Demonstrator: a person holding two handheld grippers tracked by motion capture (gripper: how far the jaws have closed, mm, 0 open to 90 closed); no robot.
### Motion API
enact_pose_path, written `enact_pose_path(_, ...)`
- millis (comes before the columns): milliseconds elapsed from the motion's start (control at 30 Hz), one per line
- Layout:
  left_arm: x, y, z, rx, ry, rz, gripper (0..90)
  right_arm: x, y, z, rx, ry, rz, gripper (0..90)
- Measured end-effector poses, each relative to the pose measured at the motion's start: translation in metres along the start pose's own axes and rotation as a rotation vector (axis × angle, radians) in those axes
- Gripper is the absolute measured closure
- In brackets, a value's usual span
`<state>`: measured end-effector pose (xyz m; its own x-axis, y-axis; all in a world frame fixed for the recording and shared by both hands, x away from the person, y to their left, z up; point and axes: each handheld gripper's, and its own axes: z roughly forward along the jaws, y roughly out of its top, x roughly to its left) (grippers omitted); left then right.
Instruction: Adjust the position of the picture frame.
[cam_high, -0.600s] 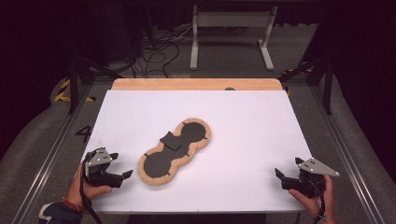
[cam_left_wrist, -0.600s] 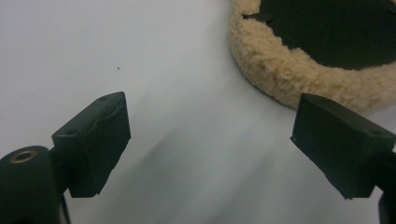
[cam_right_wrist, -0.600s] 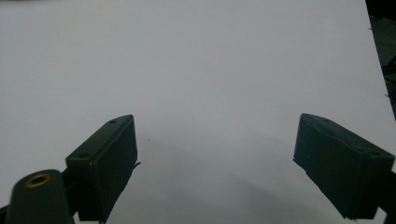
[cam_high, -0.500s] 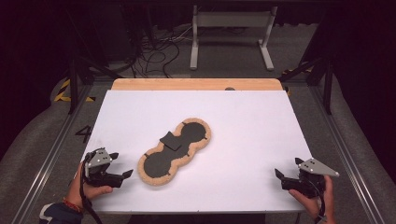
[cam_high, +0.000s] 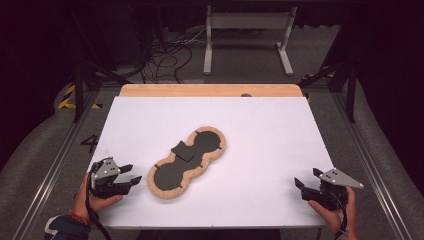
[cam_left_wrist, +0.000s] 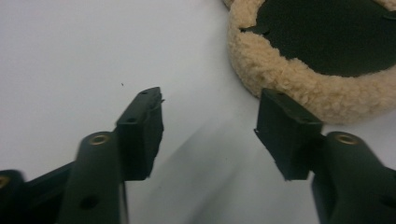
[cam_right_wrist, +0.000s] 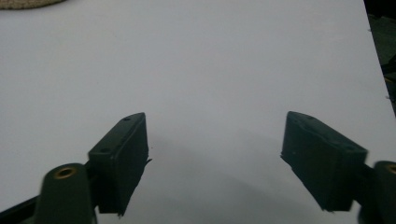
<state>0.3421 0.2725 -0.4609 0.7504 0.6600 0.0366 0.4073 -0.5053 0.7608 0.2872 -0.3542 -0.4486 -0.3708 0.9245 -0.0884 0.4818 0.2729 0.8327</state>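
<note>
On the white table (cam_high: 260, 130) lies a peanut-shaped pad (cam_high: 186, 162) with a fleecy tan rim and dark inner face, running on a slant from near left to farther right, left of the table's middle. A small dark flap (cam_high: 182, 151) sits on its narrow waist. Left gripper (cam_high: 129, 179) rests at the near left edge, held in the person's left hand (cam_high: 92, 200); its jaws stand apart with nothing between them, pointing at the pad's near end and just short of it. Seen from the left gripper view, the right-hand jaw comes close beside the fleecy rim (cam_left_wrist: 299, 84) without touching. Right gripper (cam_high: 306, 181) sits at the near right corner, well apart from the pad, its jaws spread over bare table and holding nothing.
</note>
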Motion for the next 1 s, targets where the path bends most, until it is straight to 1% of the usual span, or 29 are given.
enact_pose_path(33,0.0,0.001,0.003,0.014,-0.016,0.008,54.9,0.0,0.001,0.0,-0.003,0.007,0.005,31.2)
enact_pose_path(67,0.0,0.001,0.004,0.021,-0.022,0.009,60.9,0.001,0.002,0.0,-0.002,0.017,0.008,35.1)
enact_pose_path(100,0.0,0.002,0.007,0.025,-0.048,0.015,64.1,0.002,0.002,0.0,0.0,0.021,0.005,38.1)
enact_pose_path(133,0.0,0.002,0.008,0.025,-0.064,0.02,68.1,0.005,0.004,0.001,-0.002,0.027,0.002,41.5)
enact_pose_path(167,-0.002,0.003,0.01,0.029,-0.075,0.023,70.0,0.006,0.004,0.001,-0.005,0.031,0.004,43.9)
enact_pose_path(200,-0.003,0.004,0.012,0.037,-0.074,0.033,70.8,0.009,0.006,0.002,-0.006,0.036,0.006,47.7)
enact_pose_path(233,-0.004,0.005,0.013,0.044,-0.076,0.03,71.0,0.01,0.008,0.003,-0.007,0.044,0.009,52.5)
enact_pose_path(300,-0.005,0.007,0.016,0.052,-0.085,0.04,70.8,0.013,0.011,0.006,-0.006,0.053,0.019,59.0)
enact_pose_path(400,-0.006,0.009,0.02,0.056,-0.074,0.033,71.3,0.016,0.015,0.013,0.007,0.07,0.017,63.4)
enact_pose_path(467,-0.003,0.01,0.023,0.055,-0.09,0.027,72.2,0.019,0.019,0.017,0.011,0.074,0.01,72.1)
enact_pose_path(500,-0.003,0.01,0.023,0.055,-0.09,0.027,72.6,0.019,0.019,0.017,0.011,0.074,0.01,72.1)
enact_pose_path(533,-0.001,0.01,0.023,0.052,-0.095,0.02,73.0,0.023,0.024,0.022,0.015,0.086,0.014,79.5)
enact_pose_path(567,-0.001,0.01,0.024,0.052,-0.1,0.025,73.0,0.023,0.024,0.022,0.015,0.086,0.014,79.5)
enact_pose_path(633,0.0,0.011,0.025,0.054,-0.104,0.03,73.4,0.027,0.028,0.028,0.016,0.105,0.007,83.8)
enact_pose_path(733,0.0,0.012,0.026,0.05,-0.107,0.042,73.3,0.041,0.04,0.041,0.019,0.136,-0.02,88.9)
enact_pose_path(800,0.0,0.013,0.027,0.049,-0.109,0.036,73.3,0.053,0.048,0.05,0.024,0.156,-0.042,89.8)
enact_pose_path(900,0.003,0.016,0.031,0.052,-0.111,0.052,72.9,0.075,0.062,0.066,0.029,0.192,-0.082,90.0)
enact_pose_path(933,0.004,0.018,0.032,0.051,-0.109,0.049,72.1,0.086,0.068,0.074,0.031,0.212,-0.104,90.0)
enact_pose_path(967,0.004,0.019,0.034,0.052,-0.102,0.039,71.0,0.093,0.072,0.078,0.032,0.222,-0.112,90.0)
enact_pose_path(1000,0.005,0.02,0.035,0.054,-0.101,0.042,71.1,0.101,0.076,0.083,0.032,0.238,-0.119,90.0)
